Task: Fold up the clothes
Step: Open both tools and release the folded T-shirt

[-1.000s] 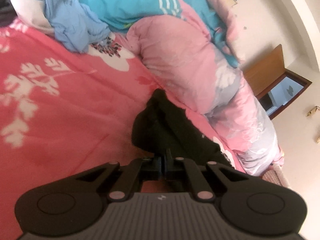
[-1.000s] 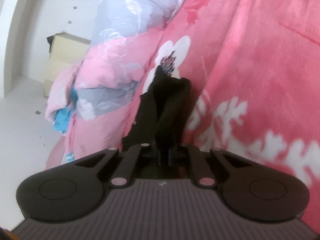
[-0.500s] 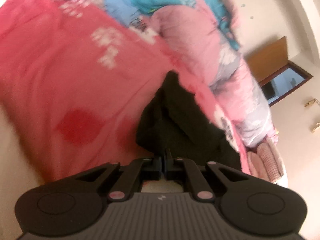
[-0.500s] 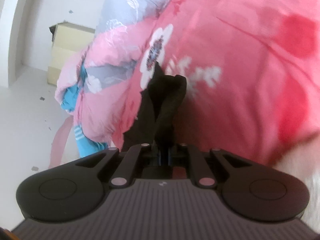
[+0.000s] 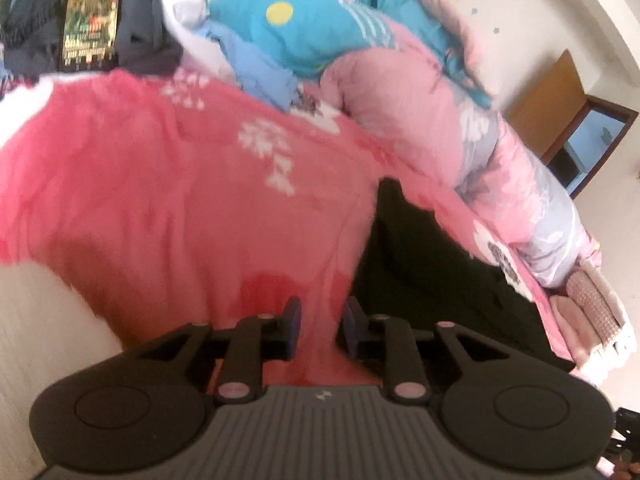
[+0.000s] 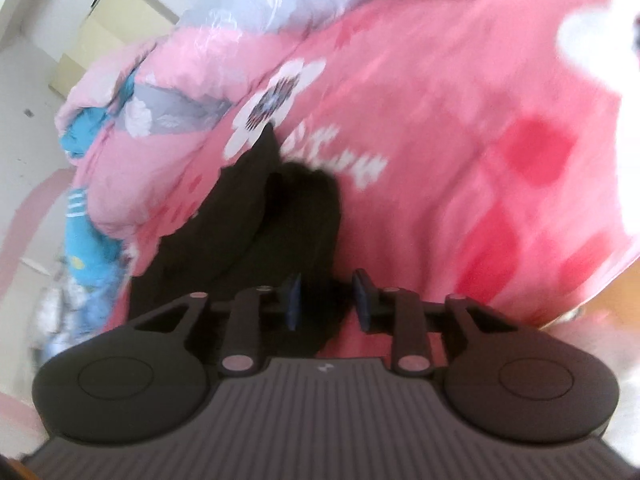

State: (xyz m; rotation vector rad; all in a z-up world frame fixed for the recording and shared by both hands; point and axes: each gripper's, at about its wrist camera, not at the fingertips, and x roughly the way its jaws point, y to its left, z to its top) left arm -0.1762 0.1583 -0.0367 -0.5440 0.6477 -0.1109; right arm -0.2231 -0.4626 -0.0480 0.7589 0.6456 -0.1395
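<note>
A black garment [image 5: 424, 264] lies crumpled on the red flowered bedspread [image 5: 168, 200], just right of my left gripper [image 5: 319, 320], which is open with only bedspread between its fingers. In the right wrist view the same black garment [image 6: 280, 216] lies folded over itself ahead and left of my right gripper [image 6: 326, 296]. That gripper is open too, and the cloth's near edge shows between and below its fingers.
A pink, grey and blue quilt [image 5: 440, 92] is heaped along the far side of the bed. More clothes lie at the bed's far end: a dark printed shirt [image 5: 88, 20] and a light blue garment [image 5: 256, 68]. A wooden door [image 5: 548, 92] stands beyond.
Both grippers were shut on the black garment and have now opened and let it go. It dropped onto the bedspread. Both cameras shifted and the views are blurred.
</note>
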